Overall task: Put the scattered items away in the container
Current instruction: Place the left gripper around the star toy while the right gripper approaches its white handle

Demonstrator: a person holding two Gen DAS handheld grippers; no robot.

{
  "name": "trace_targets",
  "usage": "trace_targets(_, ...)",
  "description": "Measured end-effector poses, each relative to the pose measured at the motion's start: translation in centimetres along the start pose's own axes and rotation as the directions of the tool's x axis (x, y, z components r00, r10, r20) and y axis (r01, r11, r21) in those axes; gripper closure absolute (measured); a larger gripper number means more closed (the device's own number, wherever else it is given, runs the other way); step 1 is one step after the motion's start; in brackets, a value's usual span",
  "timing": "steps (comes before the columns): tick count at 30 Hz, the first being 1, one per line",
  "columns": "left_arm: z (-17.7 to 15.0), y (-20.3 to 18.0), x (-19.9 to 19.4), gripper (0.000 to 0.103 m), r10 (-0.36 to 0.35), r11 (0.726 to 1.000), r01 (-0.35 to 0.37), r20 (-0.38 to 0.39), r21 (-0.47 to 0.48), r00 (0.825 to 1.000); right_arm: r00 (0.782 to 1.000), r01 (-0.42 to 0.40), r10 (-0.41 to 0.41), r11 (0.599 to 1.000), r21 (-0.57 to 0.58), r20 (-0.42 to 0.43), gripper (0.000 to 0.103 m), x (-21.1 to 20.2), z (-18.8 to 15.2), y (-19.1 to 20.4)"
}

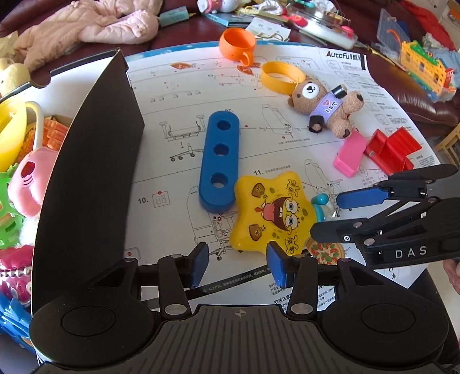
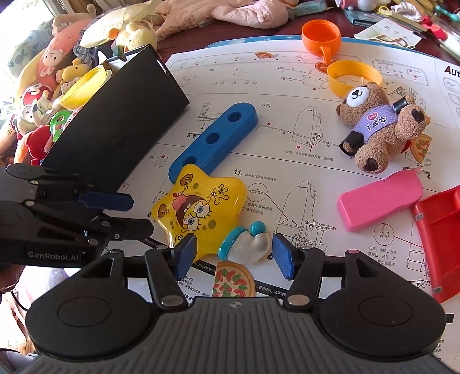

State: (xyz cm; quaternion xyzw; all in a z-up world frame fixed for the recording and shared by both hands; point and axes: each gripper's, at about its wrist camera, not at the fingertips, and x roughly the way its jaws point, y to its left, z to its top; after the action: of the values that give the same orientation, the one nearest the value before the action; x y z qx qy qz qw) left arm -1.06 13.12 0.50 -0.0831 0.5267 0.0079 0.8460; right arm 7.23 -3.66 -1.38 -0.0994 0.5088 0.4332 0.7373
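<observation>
A yellow star toy (image 1: 271, 213) (image 2: 198, 210) lies on the white instruction sheet, touching a blue three-hole block (image 1: 220, 161) (image 2: 214, 141). A small white and teal toy (image 2: 247, 246) (image 1: 322, 205) lies beside the star. My left gripper (image 1: 237, 264) is open, just short of the star's near edge. My right gripper (image 2: 234, 254) is open around the white and teal toy. The black box (image 1: 92, 178) (image 2: 120, 126) stands at the left, holding several toys. A teddy bear (image 1: 325, 105) (image 2: 379, 122), pink piece (image 1: 349, 154) (image 2: 379, 200) and red piece (image 1: 391, 151) (image 2: 440, 241) lie to the right.
An orange cup (image 1: 237, 44) (image 2: 320, 36) and a yellow ring (image 1: 281, 76) (image 2: 353, 76) sit at the far side of the sheet. A pink jacket (image 1: 95, 26), plush toys (image 2: 54, 77) and clutter surround the sheet. A pizza sticker (image 2: 233, 280) lies by my right gripper.
</observation>
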Motion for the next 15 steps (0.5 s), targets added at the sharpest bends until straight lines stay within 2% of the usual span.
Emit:
trace_targets(2,0.3,-0.1,0.3,0.039,0.005,1.000,-0.005,0.000,0.012,1.000,1.000,0.003,-0.003,1.000,0.004,-0.003,0.037,-0.1,-0.2,-0.2)
trace_targets(6,1.0,-0.6,1.7,0.026,0.004,0.998,-0.003,-0.008,0.067,1.000,1.000,0.010,-0.010,1.000,0.016,-0.015,0.034,0.0,-0.6,-0.8)
trace_targets(10,1.9,-0.7,3.0,0.022,-0.057,0.995,0.059,-0.035,0.074,0.998,1.000,-0.005,0.005,1.000,0.013,-0.020,0.030,0.2,-0.7,-1.2)
trace_targets(15,2.3,-0.6,3.8,0.015,-0.060,0.995,0.064,-0.053,0.075,0.997,0.999,-0.032,0.033,0.999,0.020,-0.019,0.030,0.7,-0.5,-1.9)
